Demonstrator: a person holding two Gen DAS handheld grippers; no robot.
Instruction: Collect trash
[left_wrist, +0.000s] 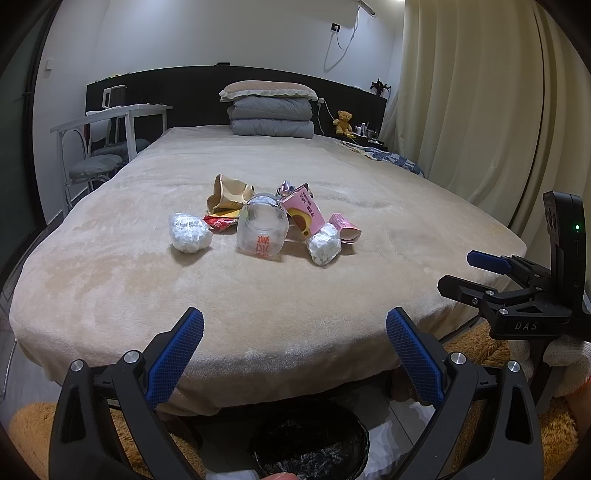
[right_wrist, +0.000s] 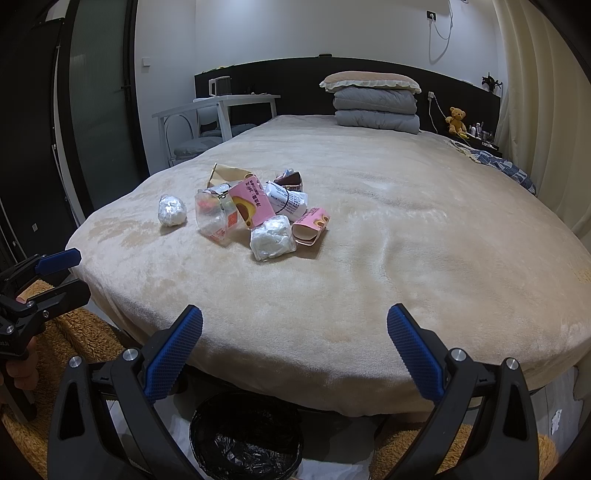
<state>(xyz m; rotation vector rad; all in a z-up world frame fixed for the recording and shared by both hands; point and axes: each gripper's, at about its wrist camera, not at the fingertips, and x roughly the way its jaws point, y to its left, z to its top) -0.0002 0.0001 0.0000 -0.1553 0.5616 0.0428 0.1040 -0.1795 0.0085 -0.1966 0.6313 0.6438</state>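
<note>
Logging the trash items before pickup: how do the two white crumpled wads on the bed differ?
The left wad lies alone, apart from the heap; the right wad lies against the pink carton and the pink wrapper. The left wad looks rounder, the right wad more elongated. Both are white, crumpled, shiny, and rest untouched on the beige blanket.

The trash bin (left_wrist: 310, 448) is cut off by the picture's bottom edge.
</note>
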